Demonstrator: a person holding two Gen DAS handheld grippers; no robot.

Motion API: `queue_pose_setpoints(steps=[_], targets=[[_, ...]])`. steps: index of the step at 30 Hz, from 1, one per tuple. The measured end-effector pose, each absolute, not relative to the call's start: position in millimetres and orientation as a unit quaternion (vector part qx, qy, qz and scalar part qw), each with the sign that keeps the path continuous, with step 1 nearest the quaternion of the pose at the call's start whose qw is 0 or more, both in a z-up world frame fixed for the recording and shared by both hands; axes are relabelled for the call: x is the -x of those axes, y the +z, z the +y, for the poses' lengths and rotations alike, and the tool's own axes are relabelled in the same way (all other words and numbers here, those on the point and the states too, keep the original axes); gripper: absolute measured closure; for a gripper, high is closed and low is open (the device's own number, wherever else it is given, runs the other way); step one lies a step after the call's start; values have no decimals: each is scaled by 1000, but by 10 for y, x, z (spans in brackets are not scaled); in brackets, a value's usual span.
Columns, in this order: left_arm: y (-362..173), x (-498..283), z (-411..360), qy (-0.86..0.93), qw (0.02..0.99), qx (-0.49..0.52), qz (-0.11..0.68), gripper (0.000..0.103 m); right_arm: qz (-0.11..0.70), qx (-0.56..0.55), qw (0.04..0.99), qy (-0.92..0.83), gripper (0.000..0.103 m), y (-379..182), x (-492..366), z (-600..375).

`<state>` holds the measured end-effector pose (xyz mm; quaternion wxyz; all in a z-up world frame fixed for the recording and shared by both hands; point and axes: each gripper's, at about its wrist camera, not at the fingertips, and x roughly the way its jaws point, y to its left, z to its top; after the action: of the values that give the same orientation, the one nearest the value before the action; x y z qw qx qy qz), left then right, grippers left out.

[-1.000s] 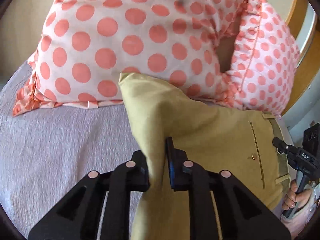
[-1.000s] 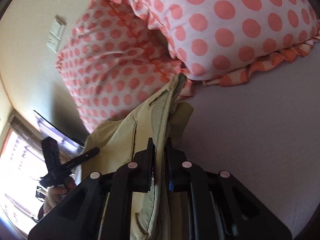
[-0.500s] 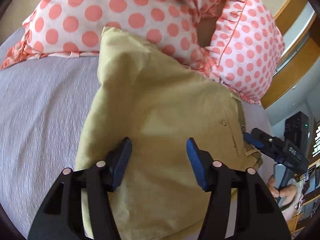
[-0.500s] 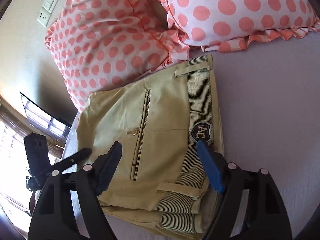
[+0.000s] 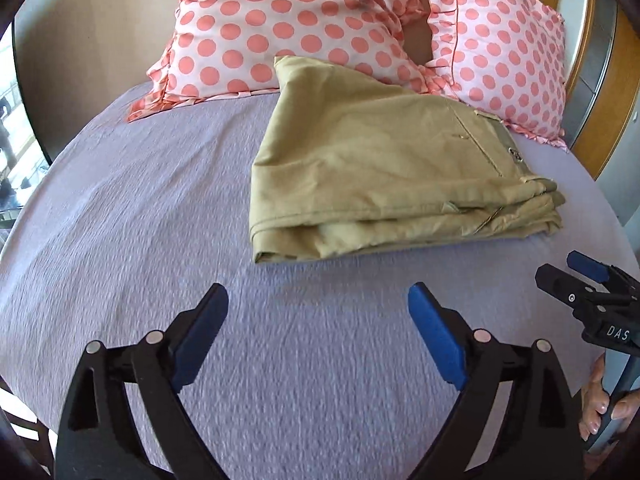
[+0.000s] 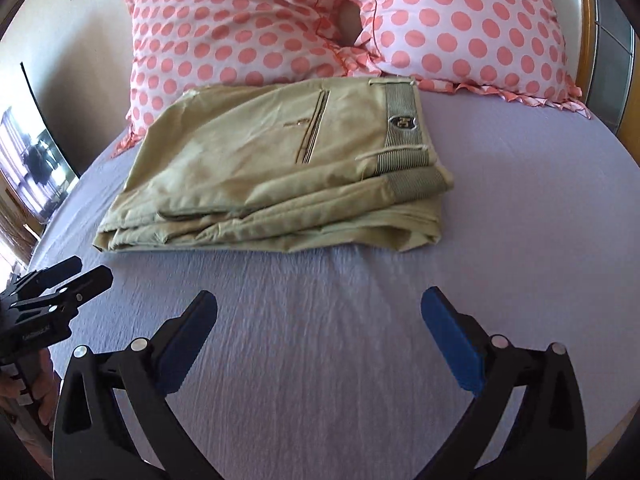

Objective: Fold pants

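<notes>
Near the head edge of the bed (image 6: 520, 240), against the polka-dot pillows (image 6: 240, 20), our khaki pants (image 6: 280, 160) lie folded; left gripper (image 5: 318, 312) and right gripper (image 6: 320, 320) gape wide, empty, so folding looks finished.

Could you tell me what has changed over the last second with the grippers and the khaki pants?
Both grippers let go: the left gripper and right gripper, shut on the khaki pants a second ago, are now open and drawn back. The pants now lie folded flat on the lilac bedspread. The polka-dot pillows stayed put.
</notes>
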<state>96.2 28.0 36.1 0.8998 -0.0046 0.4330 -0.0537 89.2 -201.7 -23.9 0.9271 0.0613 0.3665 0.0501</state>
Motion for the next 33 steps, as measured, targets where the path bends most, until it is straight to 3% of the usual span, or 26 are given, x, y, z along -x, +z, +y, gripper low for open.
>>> queue_pose_setpoints(steps=[7, 33], targets=[[208, -903, 242, -22, 900, -18, 435, 2, 373, -8, 928, 0, 1, -328, -874, -1838], [184, -890, 245, -17, 910, -15, 413, 2, 369, -9, 929, -3, 1, -329, -872, -1844]])
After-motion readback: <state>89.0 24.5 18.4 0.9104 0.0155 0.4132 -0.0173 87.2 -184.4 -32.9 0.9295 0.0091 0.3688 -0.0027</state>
